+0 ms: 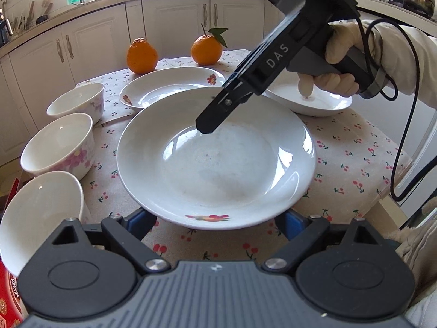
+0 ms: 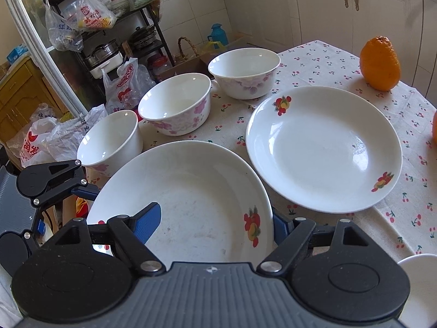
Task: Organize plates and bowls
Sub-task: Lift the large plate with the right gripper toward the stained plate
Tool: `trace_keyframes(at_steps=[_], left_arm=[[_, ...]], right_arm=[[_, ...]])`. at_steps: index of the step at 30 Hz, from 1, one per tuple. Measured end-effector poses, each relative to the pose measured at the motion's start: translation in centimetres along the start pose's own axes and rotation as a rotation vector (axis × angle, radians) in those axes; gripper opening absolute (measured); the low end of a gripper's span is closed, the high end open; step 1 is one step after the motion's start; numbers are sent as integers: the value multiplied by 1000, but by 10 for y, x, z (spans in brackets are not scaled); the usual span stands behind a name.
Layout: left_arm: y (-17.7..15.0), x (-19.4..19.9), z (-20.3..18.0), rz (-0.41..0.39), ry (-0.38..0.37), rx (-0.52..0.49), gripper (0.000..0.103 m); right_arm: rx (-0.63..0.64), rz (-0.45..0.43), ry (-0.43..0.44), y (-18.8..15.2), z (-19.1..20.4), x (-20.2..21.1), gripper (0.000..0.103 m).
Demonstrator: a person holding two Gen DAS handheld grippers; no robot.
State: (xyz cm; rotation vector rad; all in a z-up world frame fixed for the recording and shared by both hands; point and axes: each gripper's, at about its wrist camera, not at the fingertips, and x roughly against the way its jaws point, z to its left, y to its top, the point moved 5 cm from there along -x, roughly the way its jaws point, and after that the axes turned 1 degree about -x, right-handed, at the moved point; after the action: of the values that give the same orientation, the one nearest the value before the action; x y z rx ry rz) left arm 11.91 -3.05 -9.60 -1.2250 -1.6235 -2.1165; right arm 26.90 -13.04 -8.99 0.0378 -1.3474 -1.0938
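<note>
1. The right gripper (image 2: 215,213) straddles the near rim of the held plate (image 2: 191,191) at the bottom of its own view. Its left blue pad (image 2: 147,221) lies on the inner face and the other finger sits outside, under the rim. It appears to be gripping that rim at a medium spread.
2. The left gripper (image 1: 217,222) stands wide at the bottom of its view, one finger under each side of the same plate's opposite rim. Whether the pads touch cannot be told.
3. The held plate fills the centre of the left view, seemingly off the tablecloth (image 1: 355,164), and its far edge overlaps the second plate (image 1: 169,87).
4. A third plate (image 1: 308,104) lies at right under the gloved hand (image 1: 341,54). Three bowls (image 2: 177,106) line the left side.
5. Risks, as a judgement:
   - A glazed rim pinched at one point can swivel or slip, and the plate would drop.
   - If the left fingers close off-centre, they may tip it.
   - Carried low, it may clip the second plate's rim or knock the nearest bowl (image 2: 114,142), which stands by the table edge.
</note>
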Motion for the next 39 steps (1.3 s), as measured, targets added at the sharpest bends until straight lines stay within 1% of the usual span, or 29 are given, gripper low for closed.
trace_keyframes(at_steps=[6, 11, 25, 28, 32, 39], left_arm=[[20, -5, -10, 2, -59, -37, 92], [36, -13, -21, -4, -92, -85, 92], [76, -49, -39, -16, -201, -172, 92], [84, -59, -48, -18, -219, -192, 92], [91, -70, -59, -16, -245, -209, 92], [103, -85, -73, -11, -268, -236, 92]], right_arm=[[-29, -40, -50, -9, -12, 24, 86], [-55, -65, -93, -17, -25, 44, 86], [-147, -115, -207, -47, -72, 95, 86], [-169, -119, -235, -56, -83, 104, 86], [-200, -128, -255, -67, -98, 112, 86], [-237, -140, -278, -80, -118, 124, 86]])
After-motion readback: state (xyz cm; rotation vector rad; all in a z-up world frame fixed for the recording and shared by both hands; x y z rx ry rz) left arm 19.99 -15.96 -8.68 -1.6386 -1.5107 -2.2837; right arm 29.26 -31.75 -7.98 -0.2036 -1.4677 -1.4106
